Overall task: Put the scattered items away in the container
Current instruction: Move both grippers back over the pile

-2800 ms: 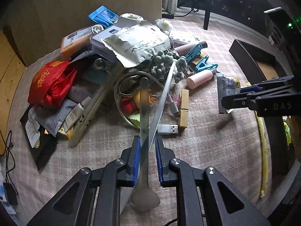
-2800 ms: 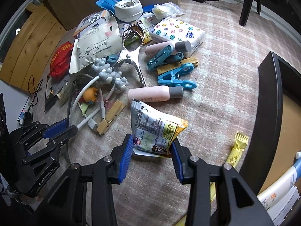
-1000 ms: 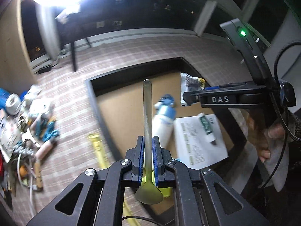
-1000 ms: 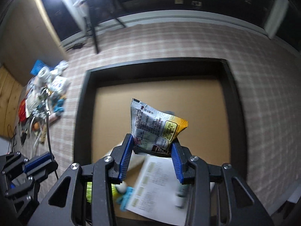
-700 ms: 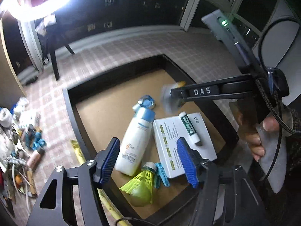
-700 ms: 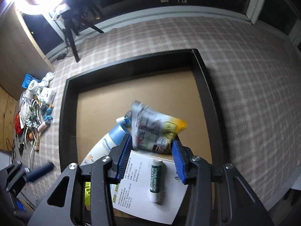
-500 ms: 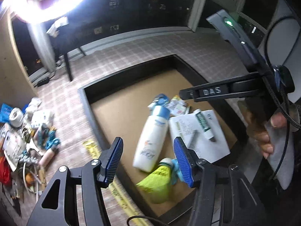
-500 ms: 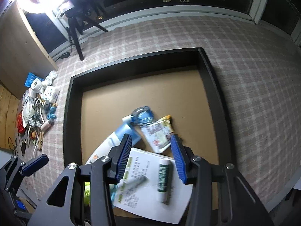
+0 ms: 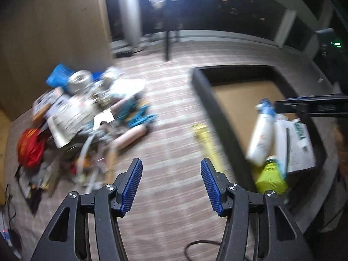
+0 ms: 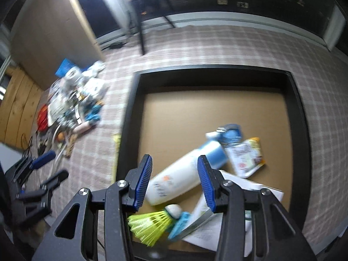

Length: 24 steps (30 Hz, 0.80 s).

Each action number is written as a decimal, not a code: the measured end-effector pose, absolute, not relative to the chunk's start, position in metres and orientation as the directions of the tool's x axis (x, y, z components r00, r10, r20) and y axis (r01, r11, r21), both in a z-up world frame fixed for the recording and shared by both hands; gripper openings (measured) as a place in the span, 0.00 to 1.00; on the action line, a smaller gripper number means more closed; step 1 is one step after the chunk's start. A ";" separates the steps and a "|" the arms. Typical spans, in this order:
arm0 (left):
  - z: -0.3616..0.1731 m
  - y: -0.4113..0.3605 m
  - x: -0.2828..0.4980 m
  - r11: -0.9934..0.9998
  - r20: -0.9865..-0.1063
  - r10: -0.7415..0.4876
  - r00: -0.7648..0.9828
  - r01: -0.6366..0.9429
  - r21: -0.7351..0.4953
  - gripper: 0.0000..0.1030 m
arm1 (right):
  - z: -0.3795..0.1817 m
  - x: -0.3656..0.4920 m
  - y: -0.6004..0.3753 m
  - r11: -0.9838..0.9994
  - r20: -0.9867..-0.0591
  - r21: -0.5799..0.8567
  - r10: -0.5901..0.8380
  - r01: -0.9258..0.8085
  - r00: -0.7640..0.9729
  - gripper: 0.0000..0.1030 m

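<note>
Swing both spread, empty hand-held grippers, left (image 9: 171, 183) and right (image 10: 175, 181), toward pile (image 9: 87, 119) at 10 o'clock, clear of container (image 10: 130, 113) rim.

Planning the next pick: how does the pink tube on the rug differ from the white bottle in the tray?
The pink tube lies on the rug among the scattered pile; the white bottle already lies inside the black tray. The tube is slimmer, pale pink with a dark cap; the bottle is bulkier, white with a blue top. Both lie on their sides.
</note>
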<state>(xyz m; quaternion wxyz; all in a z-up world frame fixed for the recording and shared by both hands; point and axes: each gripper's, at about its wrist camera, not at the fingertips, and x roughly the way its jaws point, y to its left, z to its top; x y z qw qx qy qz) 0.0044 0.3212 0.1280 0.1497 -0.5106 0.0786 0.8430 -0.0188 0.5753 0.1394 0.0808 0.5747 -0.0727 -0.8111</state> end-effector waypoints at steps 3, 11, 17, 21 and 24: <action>0.116 0.294 0.002 -0.960 -0.896 0.142 -0.420 -0.280 -0.021 0.52 | 0.140 -0.019 0.546 -0.968 -0.918 0.230 -0.251 0.103 -0.306 0.41; 0.091 0.235 0.009 -0.986 -0.913 0.079 -0.400 -0.167 -0.012 0.51 | 0.123 -0.019 0.473 -0.941 -0.928 0.240 -0.294 0.238 -0.229 0.41; 0.086 0.210 0.011 -0.991 -0.915 0.064 -0.398 -0.130 -0.012 0.51 | 0.114 -0.031 0.435 -0.914 -0.921 0.240 -0.321 0.328 -0.222 0.41; 0.086 0.200 0.012 -0.993 -0.912 0.060 -0.407 -0.113 -0.015 0.51 | 0.110 -0.049 0.407 -0.883 -0.920 0.214 -0.326 0.419 -0.218 0.41; 0.083 0.195 0.012 -0.993 -0.915 0.071 -0.396 -0.115 -0.027 0.50 | 0.106 -0.062 0.386 -0.853 -0.926 0.173 -0.312 0.492 -0.214 0.40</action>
